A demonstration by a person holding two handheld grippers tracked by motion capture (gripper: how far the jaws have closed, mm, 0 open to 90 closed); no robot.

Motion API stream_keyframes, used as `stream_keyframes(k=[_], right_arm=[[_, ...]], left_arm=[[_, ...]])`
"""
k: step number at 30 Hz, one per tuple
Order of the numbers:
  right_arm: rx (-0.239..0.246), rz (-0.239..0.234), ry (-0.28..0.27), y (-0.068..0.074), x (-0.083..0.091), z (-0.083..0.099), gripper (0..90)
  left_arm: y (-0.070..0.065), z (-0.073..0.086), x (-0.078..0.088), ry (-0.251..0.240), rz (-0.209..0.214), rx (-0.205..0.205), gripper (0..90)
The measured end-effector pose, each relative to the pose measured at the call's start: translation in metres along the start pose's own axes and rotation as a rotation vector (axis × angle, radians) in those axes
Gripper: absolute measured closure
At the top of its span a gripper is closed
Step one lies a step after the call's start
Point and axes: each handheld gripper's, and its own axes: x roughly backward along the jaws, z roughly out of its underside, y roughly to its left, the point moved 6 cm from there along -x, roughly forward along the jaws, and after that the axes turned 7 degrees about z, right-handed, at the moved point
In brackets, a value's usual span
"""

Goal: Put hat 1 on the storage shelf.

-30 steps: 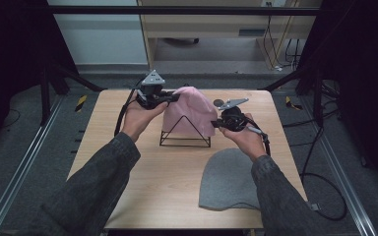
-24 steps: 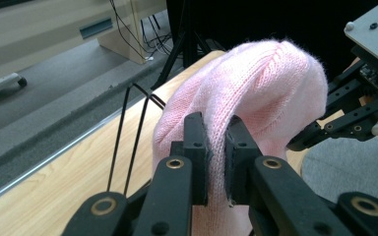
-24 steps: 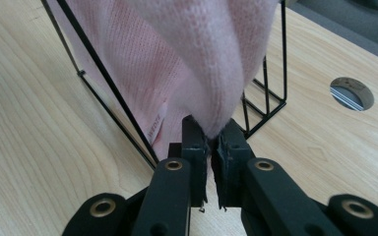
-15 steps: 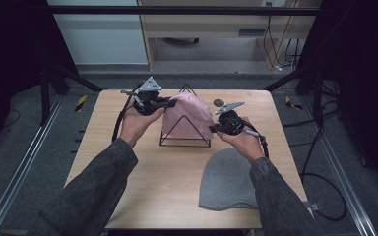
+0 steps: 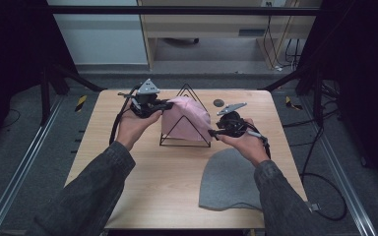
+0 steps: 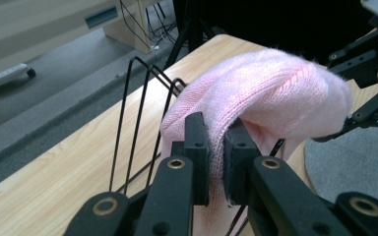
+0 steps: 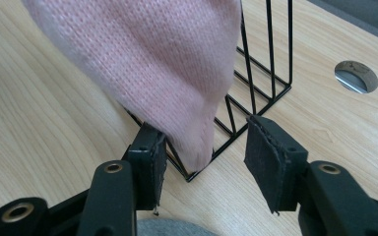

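A pink knit beanie (image 5: 184, 118) was draped over a black wire rack (image 5: 185, 129) of triangular frames, standing toward the far middle of the table (image 5: 142, 182). The left claw (image 6: 215, 157) was pinched narrow on a fold of the beanie's edge, the knit squeezed between its two pads. The right claw (image 7: 203, 157) stood wide, its jaws on either side of the beanie's lower corner and the rack's base wire, gripping nothing.

The beanie looked light, soft and stretchy; it would sag and bunch rather than hold a shape, and its loops could snag on the wire tips. The thicker hem seemed the best place to take hold, since a thin pinch of loose knit might slip out.

A grey beanie (image 5: 230, 181) lay flat near the table's near right corner, partly covered by the right forearm. A small round metal fitting (image 7: 356, 76) sat in the tabletop by the far edge. How the pink beanie sat on the rack's far side was hidden, and whether the rack's peaks poked inside it or only under it was hard to tell.
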Motion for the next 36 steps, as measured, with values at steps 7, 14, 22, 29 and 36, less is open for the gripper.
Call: stream_keyframes(k=[7,14,22,29,36], right_arm=[[0.008,-0.003,-0.042,0.007,0.006,-0.010,50.5],[0.012,-0.012,-0.087,0.012,0.011,-0.022,54.8],[0.006,-0.010,-0.088,0.011,0.010,-0.029,59.8],[-0.022,0.012,-0.080,0.001,0.016,-0.022,50.5],[-0.056,0.061,-0.061,-0.014,0.027,-0.009,36.3]], left_arm=[[0.000,0.008,-0.006,0.092,-0.001,-0.007,82.8],[0.001,0.026,-0.023,0.156,0.015,0.024,82.5],[0.000,0.040,-0.023,0.158,0.031,0.036,79.6],[0.000,0.041,-0.016,0.119,0.005,0.044,62.5],[-0.003,0.042,0.002,0.108,-0.025,0.047,34.9]])
